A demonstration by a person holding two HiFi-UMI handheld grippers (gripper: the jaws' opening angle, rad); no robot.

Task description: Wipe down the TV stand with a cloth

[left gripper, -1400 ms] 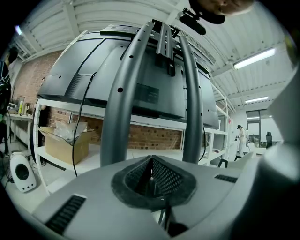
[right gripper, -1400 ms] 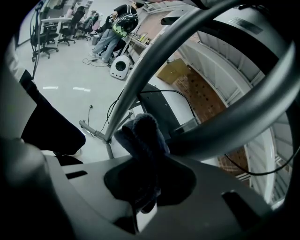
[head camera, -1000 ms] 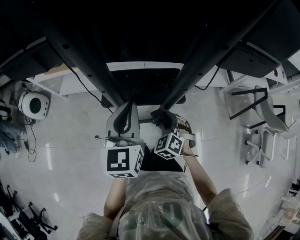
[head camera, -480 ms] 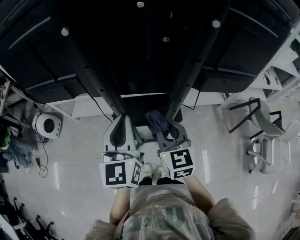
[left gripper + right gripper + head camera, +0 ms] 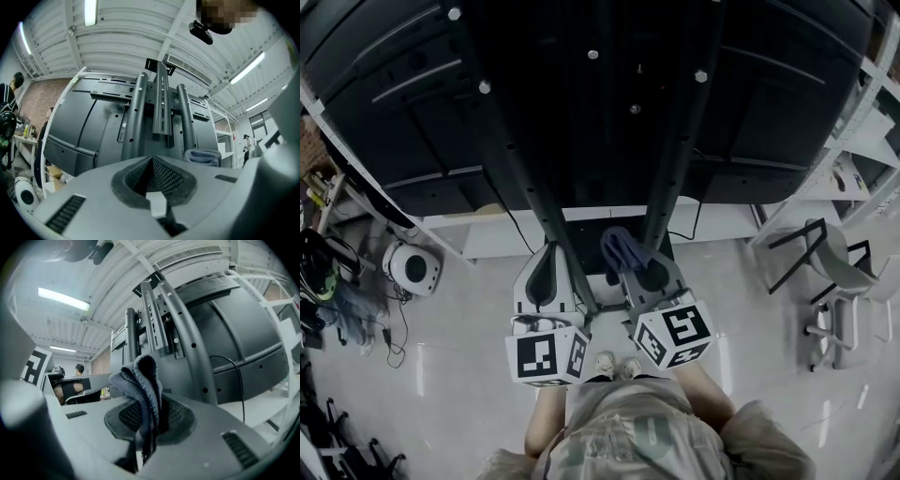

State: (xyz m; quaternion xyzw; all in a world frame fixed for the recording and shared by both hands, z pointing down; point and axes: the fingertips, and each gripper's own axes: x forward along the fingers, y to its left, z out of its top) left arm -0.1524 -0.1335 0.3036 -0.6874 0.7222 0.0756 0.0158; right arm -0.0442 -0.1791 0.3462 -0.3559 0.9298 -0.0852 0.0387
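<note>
"Both grippers have come up and in toward the TV stand [image 5: 187,341] since a second ago. Less floor shows, and the TV [image 5: 403,103] back fills the head view."

"What's the right gripper [image 5: 630,255] holding?"

"It's pinching the grey cloth [image 5: 140,380], which bunches up at the foot of the stand's right upright [image 5: 673,141]. I can't tell whether it touches."

"And the left gripper [image 5: 546,251]?"

"Pressed together on nothing, just below the left upright [image 5: 511,159]."

"How much is wiped?"

"Nothing here shows any wiped stretch, so I'd say the wiping is only starting. Both uprights and the bracket [image 5: 161,103] between them look still to do."
</note>
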